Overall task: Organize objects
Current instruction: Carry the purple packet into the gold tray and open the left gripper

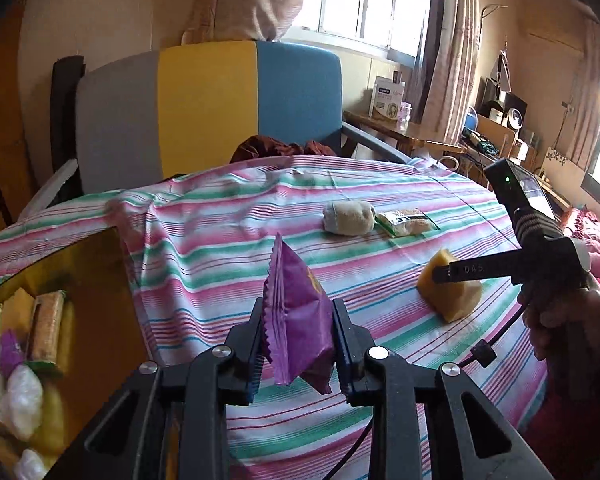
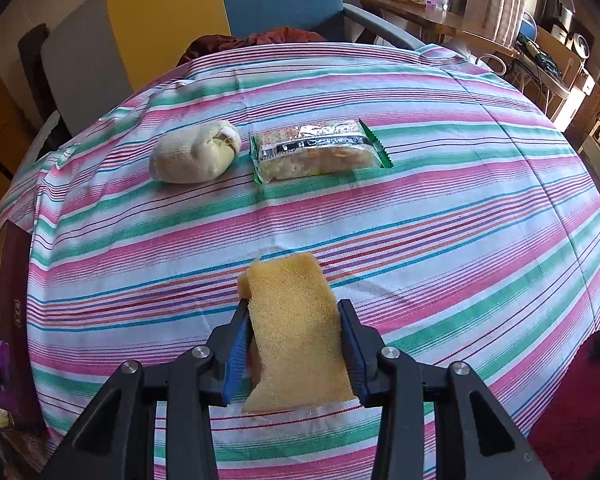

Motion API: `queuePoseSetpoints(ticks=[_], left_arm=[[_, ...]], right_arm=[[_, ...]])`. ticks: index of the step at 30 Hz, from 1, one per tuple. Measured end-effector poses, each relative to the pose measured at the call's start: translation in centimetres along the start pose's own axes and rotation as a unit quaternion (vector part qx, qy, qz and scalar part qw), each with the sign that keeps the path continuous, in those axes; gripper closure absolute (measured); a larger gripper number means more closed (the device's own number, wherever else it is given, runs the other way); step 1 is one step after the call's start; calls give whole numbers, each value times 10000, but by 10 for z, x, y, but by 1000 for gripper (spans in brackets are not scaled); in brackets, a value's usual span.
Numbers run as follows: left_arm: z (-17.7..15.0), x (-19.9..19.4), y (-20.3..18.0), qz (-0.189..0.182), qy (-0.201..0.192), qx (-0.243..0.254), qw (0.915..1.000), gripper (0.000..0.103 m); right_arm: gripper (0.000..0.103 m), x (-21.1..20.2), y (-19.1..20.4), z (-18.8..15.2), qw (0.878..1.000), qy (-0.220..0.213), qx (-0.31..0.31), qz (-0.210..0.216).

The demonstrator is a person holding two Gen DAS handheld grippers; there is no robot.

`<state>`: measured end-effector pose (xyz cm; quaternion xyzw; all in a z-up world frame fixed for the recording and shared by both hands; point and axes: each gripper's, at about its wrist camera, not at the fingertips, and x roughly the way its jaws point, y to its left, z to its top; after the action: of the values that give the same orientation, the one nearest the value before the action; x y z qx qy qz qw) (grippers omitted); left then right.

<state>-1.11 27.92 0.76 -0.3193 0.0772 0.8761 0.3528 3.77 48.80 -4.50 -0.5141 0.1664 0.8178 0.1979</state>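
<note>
Two grippers loaded; left gripper [image 1: 296, 344] clamped on purple packet [image 1: 296, 320], packet standing on edge between the pads, clear of striped cloth [image 1: 220, 216]; right gripper [image 2: 296, 344] clamped on yellow sponge [image 2: 296, 328], sponge low over or on the cloth, contact not determinable from either view; same sponge visible from the left wrist at three o'clock, pinched in the right gripper.

Remaining on the cloth: rolled beige sock [image 2: 196, 152] at eleven o'clock of the right wrist view, wrapped cracker pack [image 2: 320, 148] just beside it at twelve o'clock; touching or narrowly apart, cannot tell; both well apart from the sponge.

Open box [image 1: 52, 300] at nine o'clock of the left wrist view, gold-lined, already holding a wrapped biscuit bar [image 1: 48, 328], white pieces and a purple item; judged the destination for the packet.

Step in hand, as judged: carry of the purple packet to the box. Recommended: keep the grip firm, since crimped foil slides readily; swing toward nine o'clock with the packet high enough to clear the box wall; lower into a bare part of the lining, not onto the white pieces; release only once the packet is below the rim. Hold the right gripper steady meanwhile to avoid crossing paths; sponge compressible, so no tighter squeeze needed.
</note>
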Motion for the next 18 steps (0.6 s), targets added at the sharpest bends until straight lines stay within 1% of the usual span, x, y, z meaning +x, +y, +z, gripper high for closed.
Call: queuePoseSetpoints(ticks=[5,12,16,18], left_arm=[[-2,-20,21,221,-37,-159,9996,73],[-15,-40,61,524,-8,-507,9973,73],[-26,-54,103,592,35,-1018,9930,73],[-36,-62,128,533,66,-1351,9894,73]], right_arm=[[61,0,3,0,9999,-15,-79,-62],[61,1,7,-1,9997,-35,-182,-158],[61,1,10,-2,9995,-45,-227,-206],[61,1,11,-2,9995,-46,-246,-215]])
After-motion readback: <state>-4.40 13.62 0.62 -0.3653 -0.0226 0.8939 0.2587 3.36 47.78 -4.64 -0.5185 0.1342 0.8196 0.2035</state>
